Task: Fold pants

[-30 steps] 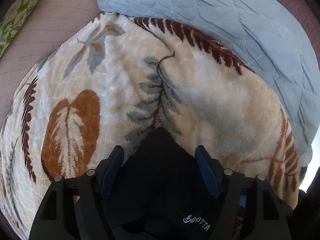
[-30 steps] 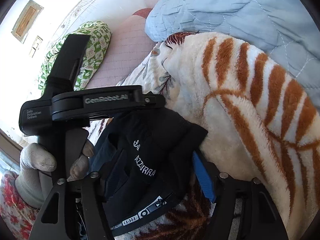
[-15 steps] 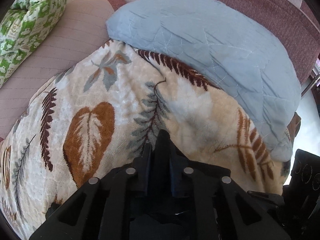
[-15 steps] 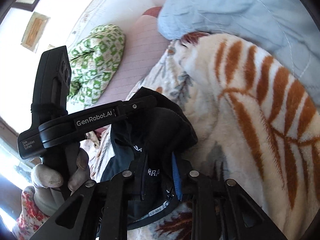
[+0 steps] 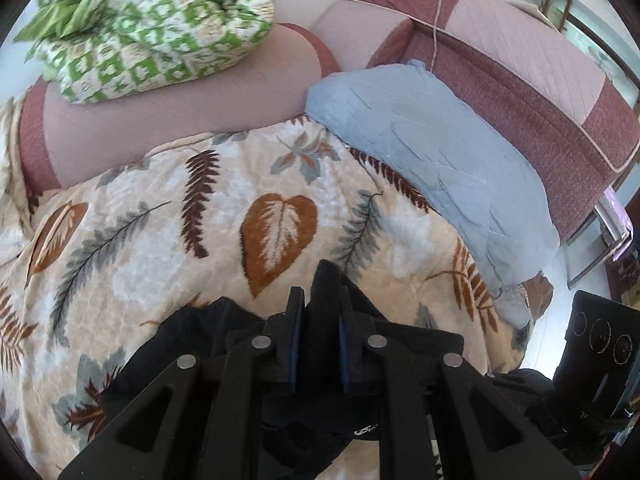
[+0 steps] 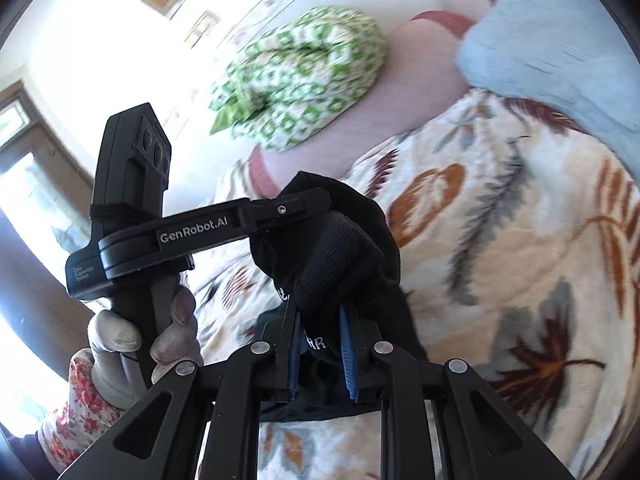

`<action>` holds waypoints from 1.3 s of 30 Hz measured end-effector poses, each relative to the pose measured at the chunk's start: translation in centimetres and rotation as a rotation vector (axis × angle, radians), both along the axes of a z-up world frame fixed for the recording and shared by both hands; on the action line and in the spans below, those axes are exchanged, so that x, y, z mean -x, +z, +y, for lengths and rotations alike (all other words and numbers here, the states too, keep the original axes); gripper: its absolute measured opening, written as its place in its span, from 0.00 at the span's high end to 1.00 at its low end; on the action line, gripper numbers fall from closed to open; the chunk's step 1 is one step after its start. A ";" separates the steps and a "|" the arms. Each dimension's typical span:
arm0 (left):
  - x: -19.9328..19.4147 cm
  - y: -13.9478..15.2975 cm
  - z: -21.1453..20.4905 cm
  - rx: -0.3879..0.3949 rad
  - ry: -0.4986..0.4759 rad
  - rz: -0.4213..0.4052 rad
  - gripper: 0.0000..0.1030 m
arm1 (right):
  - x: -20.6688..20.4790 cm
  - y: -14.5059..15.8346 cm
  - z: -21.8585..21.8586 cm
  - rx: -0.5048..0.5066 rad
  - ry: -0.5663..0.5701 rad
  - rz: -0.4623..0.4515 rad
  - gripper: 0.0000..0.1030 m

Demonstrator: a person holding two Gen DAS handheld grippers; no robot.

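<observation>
**Both tongs clamped on black pants above leaf-print blanket**

Left gripper [image 5: 319, 322]: jaws drawn close together, pinching a fold of the black pants [image 5: 224, 344]. A ridge of fabric stands up between the blue pads. The rest of the garment hangs near and to the left, over the blanket.

Right gripper [image 6: 320, 344]: jaws likewise closed on the pants [image 6: 340, 264], which bunch up beyond the fingertips. White lettering shows on the cloth between the pads; it is only partly legible.

In the right wrist view, the left gripper [image 6: 304, 204] enters from the left and bites the same bunch at its far side. A gloved left hand [image 6: 132, 340] holds its handle.

Surroundings: leaf-print fleece blanket [image 5: 160, 240] beneath; light blue quilt [image 5: 432, 152] at far right; green-and-white checked bundle [image 5: 152, 28] at far left on the pink sofa [image 5: 520, 60].
</observation>
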State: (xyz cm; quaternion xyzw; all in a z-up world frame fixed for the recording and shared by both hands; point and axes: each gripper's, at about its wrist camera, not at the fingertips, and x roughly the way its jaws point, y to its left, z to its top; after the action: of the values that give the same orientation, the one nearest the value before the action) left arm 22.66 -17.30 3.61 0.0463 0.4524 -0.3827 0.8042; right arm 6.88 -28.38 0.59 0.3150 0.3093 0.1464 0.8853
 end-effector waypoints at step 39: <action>1.3 -8.6 29.2 0.140 0.537 0.211 0.49 | -2.1 1.2 15.6 0.351 0.316 0.083 0.32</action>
State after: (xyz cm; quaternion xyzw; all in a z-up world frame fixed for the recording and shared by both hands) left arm 21.33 11.91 -5.03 -0.1706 0.5021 -0.1893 0.8264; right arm 9.00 -12.76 1.77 0.1095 0.4116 0.2142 0.8791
